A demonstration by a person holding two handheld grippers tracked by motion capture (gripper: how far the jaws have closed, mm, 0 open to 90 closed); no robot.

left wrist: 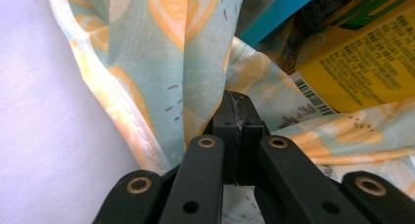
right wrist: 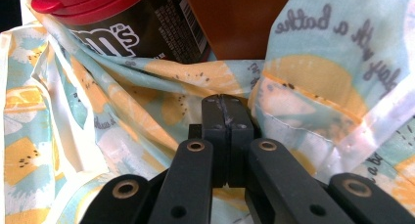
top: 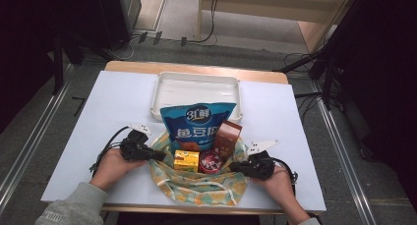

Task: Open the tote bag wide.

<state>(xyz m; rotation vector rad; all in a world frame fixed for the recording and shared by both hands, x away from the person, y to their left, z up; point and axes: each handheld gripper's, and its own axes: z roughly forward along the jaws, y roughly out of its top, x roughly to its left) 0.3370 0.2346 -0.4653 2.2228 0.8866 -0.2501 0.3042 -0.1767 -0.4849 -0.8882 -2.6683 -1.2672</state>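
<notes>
The limp lemon-print cloth bag, near the table's front edge, is apparently pinched at opposite rims by the closed left gripper and right gripper.

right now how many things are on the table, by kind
snack bag: 1
box, brown and yellow: 2
red-lidded tub: 1
cloth bag: 1
white tray: 1
total: 6
</notes>
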